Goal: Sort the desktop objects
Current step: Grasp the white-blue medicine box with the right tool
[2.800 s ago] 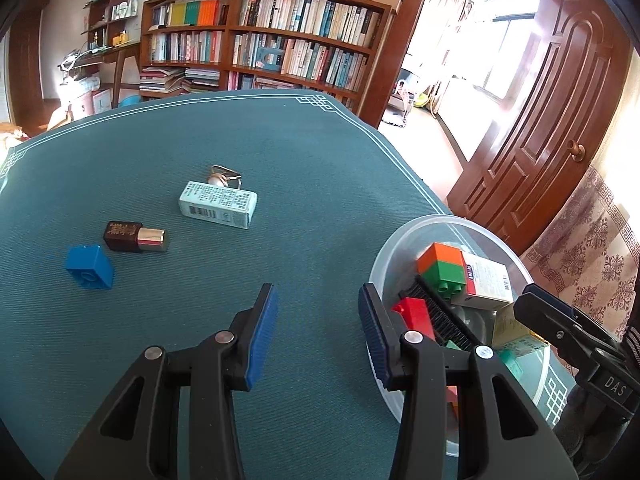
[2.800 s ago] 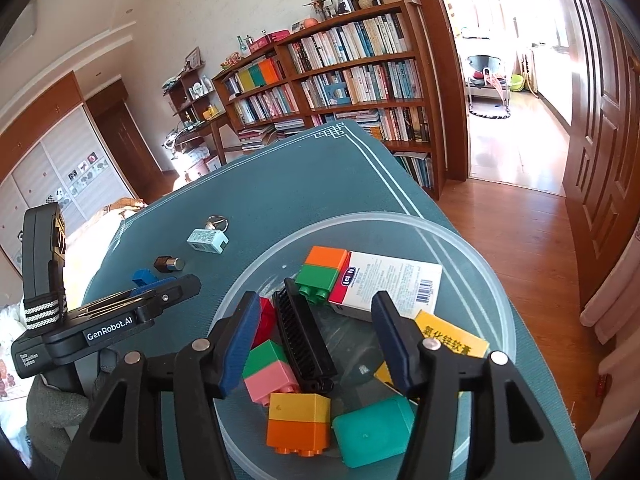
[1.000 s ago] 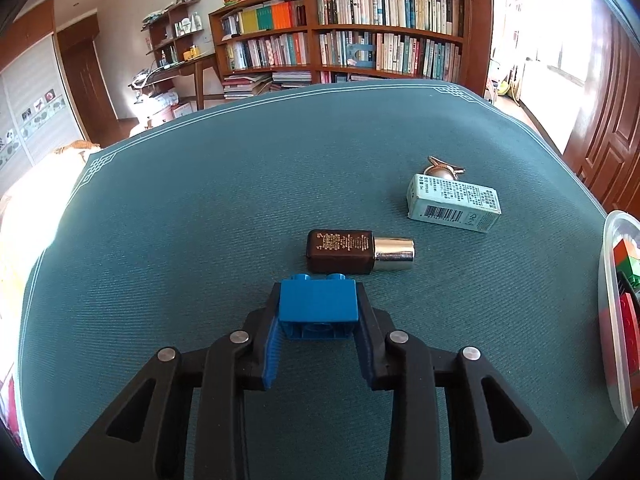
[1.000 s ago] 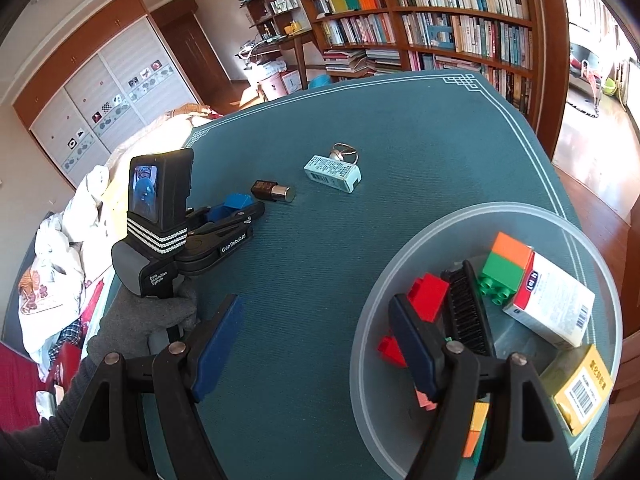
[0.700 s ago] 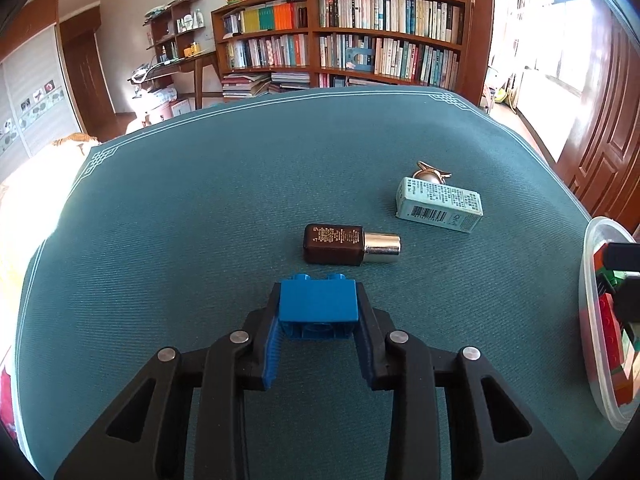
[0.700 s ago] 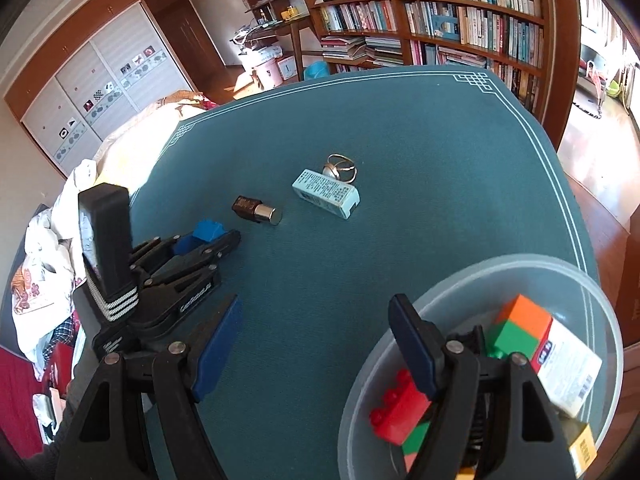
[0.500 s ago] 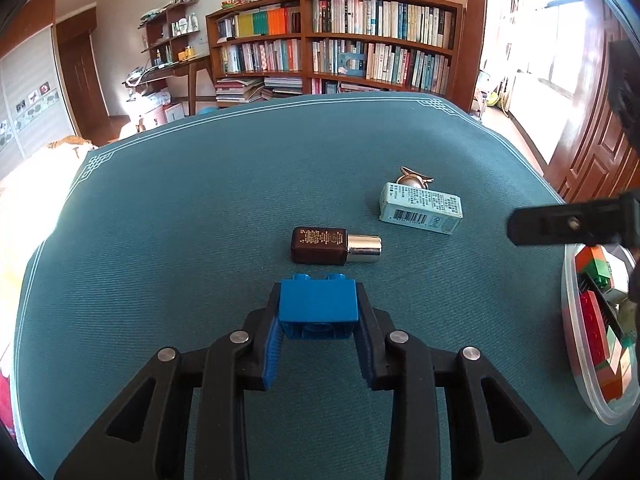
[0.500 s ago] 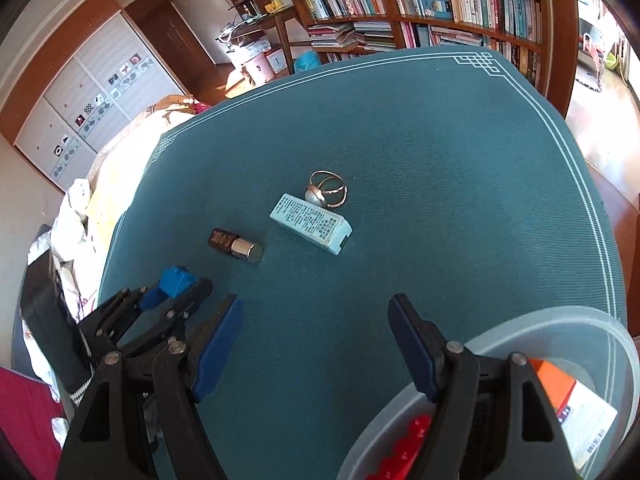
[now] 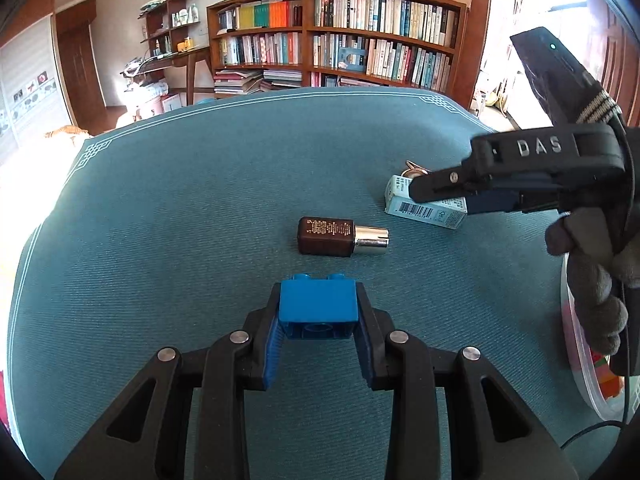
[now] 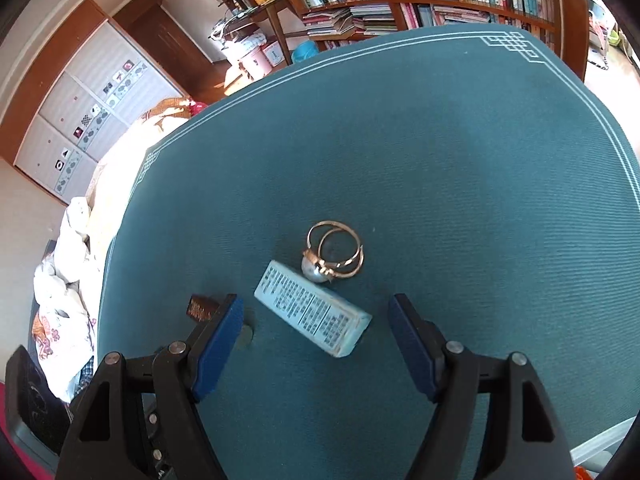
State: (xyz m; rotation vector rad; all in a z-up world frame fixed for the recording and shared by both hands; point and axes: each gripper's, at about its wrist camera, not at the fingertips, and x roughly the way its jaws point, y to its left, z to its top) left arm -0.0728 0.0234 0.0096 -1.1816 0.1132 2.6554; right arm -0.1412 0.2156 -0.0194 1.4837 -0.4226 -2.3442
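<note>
My left gripper (image 9: 318, 314) is shut on a blue toy brick (image 9: 318, 303) and holds it above the teal tabletop. A brown bottle with a silver cap (image 9: 342, 237) lies just beyond it. My right gripper (image 10: 316, 338) is open and hovers over a pale blue carton (image 10: 312, 314), with one finger on each side of it. In the left wrist view the right gripper (image 9: 472, 190) partly hides that carton (image 9: 426, 212). A gold ring ornament with a silver ball (image 10: 334, 255) lies touching the carton's far side. The bottle (image 10: 203, 307) peeks out behind my right gripper's left finger.
A clear plastic bowl (image 9: 588, 380) with toy bricks sits at the table's right edge, partly hidden by the gloved hand (image 9: 592, 272). A bookshelf (image 9: 340, 44) stands beyond the table's far edge (image 9: 256, 98). A bed with bedding (image 10: 76, 240) lies off the left side.
My right gripper has moved left from the bowl to over the pale blue carton, staying open. My left gripper stays shut on the blue brick, lifted and drifted slightly right.
</note>
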